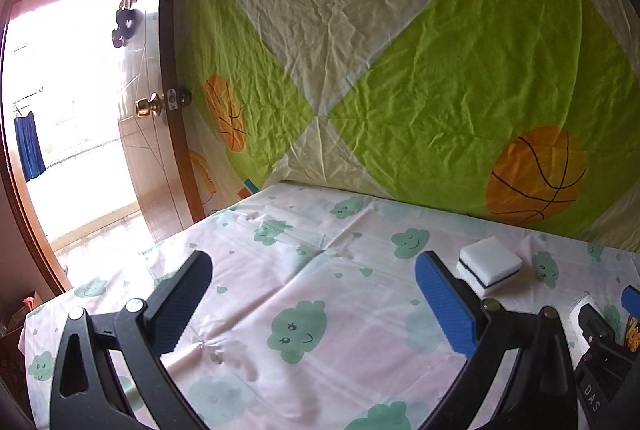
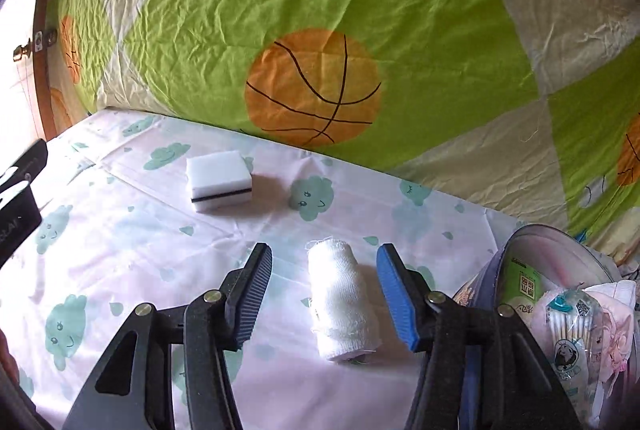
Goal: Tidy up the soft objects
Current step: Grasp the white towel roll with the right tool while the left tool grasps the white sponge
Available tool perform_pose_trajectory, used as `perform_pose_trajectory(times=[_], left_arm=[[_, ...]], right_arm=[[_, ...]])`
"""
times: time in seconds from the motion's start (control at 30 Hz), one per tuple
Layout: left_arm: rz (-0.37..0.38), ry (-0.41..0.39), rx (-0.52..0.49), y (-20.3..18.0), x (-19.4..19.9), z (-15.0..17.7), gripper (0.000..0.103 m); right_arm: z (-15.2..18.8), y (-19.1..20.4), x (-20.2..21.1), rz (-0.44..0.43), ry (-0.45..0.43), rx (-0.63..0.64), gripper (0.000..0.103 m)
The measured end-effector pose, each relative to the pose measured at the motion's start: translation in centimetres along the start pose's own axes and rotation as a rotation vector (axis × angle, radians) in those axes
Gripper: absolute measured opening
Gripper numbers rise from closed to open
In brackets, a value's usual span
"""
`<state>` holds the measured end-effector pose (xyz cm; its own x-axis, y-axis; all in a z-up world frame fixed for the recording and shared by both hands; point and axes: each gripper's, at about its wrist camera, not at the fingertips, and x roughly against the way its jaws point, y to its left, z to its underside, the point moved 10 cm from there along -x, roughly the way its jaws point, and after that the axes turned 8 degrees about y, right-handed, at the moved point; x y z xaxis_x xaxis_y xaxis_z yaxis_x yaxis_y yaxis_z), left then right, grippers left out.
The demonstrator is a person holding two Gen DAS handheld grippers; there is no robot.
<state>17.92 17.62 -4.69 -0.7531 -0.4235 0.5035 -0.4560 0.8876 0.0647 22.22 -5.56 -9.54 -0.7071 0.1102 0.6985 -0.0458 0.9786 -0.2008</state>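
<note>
While my right tool (image 2: pixel 324 294) straddles the gauze roll (image 2: pixel 344 304), I log the step in hand as the pick-up of that roll: its two pads flank the white bandage with a visible gap on either side, so it is released and grasping nothing as yet. Item one, the gauze roll, lies on its side on the cloud-print tabletop (image 2: pixel 120 230), lower centre of the right wrist view, pointing roughly along the fingers. Item two, a white sponge block (image 2: pixel 219 179) with a dark band through its middle, sits farther back, upper left of centre in that view, well apart from the roll; in the left wrist view it shows at right of centre, just beyond the blue pad. Item three, a round container (image 2: pixel 560 242) at the lower right edge of the right wrist view, already holds soft goods: a bag of cotton swabs (image 2: pixel 572 334), pink cloth and a green packet. My left tool (image 1: pixel 314 304) hangs spread wide over bare cloth, released and empty. Next move, by my judgement: press the right pads onto the roll gently, since it will squash, then lift and carry it right to the container. The sponge block remains to be handled.
</note>
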Motion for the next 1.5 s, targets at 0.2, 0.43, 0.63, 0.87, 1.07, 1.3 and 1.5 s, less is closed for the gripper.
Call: perform_pose_trajectory(times=[0.2, 0.43, 0.63, 0.87, 1.07, 1.3, 1.5], left_arm=[[0.005, 0.021, 0.012, 0.2, -0.3, 0.2, 0.103], [0.029, 0.058, 0.014, 0.1, -1.0, 0.6, 0.103], [0.071, 0.112, -0.011, -0.9, -1.8, 1.2, 0.103], [0.101, 0.123, -0.025, -1.5, -1.9, 1.3, 0.103], [0.154, 0.15, -0.08, -3.9, -2.6, 1.4, 0.103], [0.259, 0.181, -0.215, -11.3, -4.4, 0.3, 0.103], [0.345, 0.261, -0.301, -17.8, -7.0, -0.2, 0.103]], right_arm=[[1.3, -1.2, -3.2, -0.024, 0.162, -0.056, 0.043], [2.4, -0.8, -4.0, -0.016, 0.222, -0.027, 0.041], [1.9, -0.4, -2.9, -0.111, 0.16, -0.09, 0.033], [-1.5, 0.2, 1.9, -0.224, -0.134, -0.179, 0.033], [-2.6, -1.6, 4.5, -0.076, -0.294, -0.137, 0.033], [-2.5, -3.9, 4.7, -0.052, -0.318, -0.21, 0.033], [-2.2, -4.5, 4.2, -0.06, -0.299, -0.25, 0.033]])
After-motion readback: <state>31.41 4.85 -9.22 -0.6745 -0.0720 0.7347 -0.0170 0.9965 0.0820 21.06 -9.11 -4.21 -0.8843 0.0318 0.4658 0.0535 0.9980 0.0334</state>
